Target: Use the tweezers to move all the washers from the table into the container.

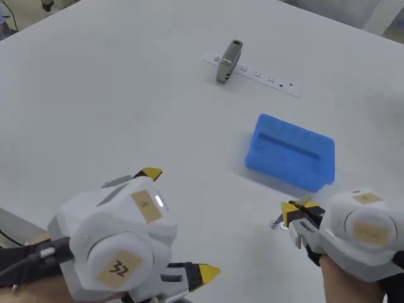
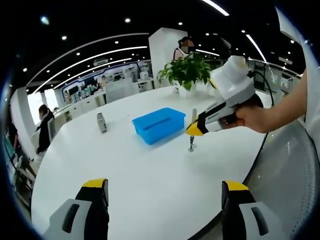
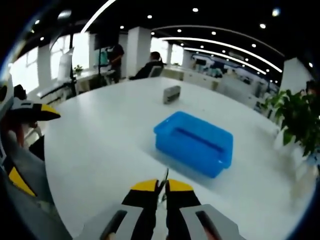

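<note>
Looking like early days, right gripper (image 3: pixel 162 186) clenched on the tweezers (image 2: pixel 191 142) aimed at washers (image 1: pixel 276 223) on the table (image 1: pixel 126 95), blue container (image 1: pixel 290 151) seemingly empty, left gripper (image 2: pixel 164 185) hanging with jaws apart.

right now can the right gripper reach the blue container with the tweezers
Probably yes: the right gripper, shut on the tweezers, sits just short of the blue container, and only bare table lies between them.
</note>
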The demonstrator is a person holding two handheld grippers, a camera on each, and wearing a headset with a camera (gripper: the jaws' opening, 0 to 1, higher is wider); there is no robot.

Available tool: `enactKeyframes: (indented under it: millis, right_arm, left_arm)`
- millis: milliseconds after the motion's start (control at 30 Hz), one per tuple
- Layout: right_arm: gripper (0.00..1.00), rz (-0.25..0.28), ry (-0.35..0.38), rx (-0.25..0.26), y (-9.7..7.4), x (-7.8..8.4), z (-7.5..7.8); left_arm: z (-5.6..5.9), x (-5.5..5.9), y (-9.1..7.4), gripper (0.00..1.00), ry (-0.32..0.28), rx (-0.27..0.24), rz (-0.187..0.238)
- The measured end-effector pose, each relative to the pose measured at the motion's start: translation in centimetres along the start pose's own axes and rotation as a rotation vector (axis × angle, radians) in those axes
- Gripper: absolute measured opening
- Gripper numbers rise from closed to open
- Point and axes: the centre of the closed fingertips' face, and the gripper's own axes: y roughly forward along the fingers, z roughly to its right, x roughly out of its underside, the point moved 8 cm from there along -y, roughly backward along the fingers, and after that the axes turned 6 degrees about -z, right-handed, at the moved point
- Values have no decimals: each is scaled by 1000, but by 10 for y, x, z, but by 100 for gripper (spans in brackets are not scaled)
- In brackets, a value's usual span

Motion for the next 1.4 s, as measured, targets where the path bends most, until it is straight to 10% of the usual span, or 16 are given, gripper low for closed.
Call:
enactKeyframes:
  millis: [567, 1400]
  right_arm:
    - [0, -18, 150, -29, -12, -10, 23]
    - [0, 140, 112, -9, -12, -89, 56]
  left_arm:
    - [0, 0, 0, 96, 6, -1, -4]
    - [0, 1, 1, 96, 7, 0, -18]
